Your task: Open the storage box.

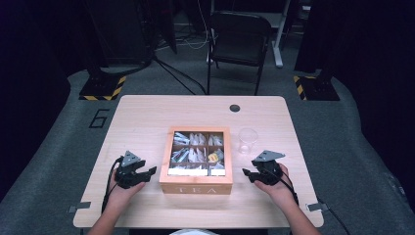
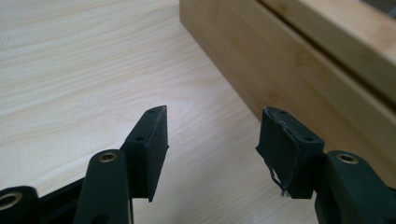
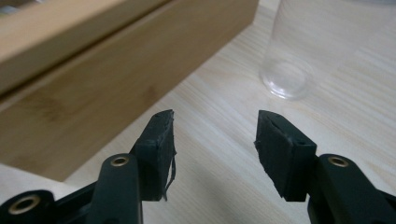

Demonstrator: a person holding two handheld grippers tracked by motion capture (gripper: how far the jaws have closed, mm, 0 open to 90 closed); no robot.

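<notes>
Tea box (image 1: 196,161) centre frame on table (image 1: 147,117); left hand-held gripper (image 1: 147,172) and right hand-held gripper (image 1: 247,173) flank it, both spread, pinching nothing.

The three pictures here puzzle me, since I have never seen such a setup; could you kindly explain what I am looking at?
No robot here: a person at a wooden table holds a hand tool with two black jaws in each hand. The high view looks down from above: the left gripper and the right gripper flank a wooden tea box with a see-through lid, its compartments filled with tea bags. A clear plastic cup stands right of the box. The other two pictures come from cameras riding on each tool, looking along its jaws. The left one faces the box's side; the right one sees the box and the cup. Both have their jaws apart with only table between them; nothing is held.
</notes>
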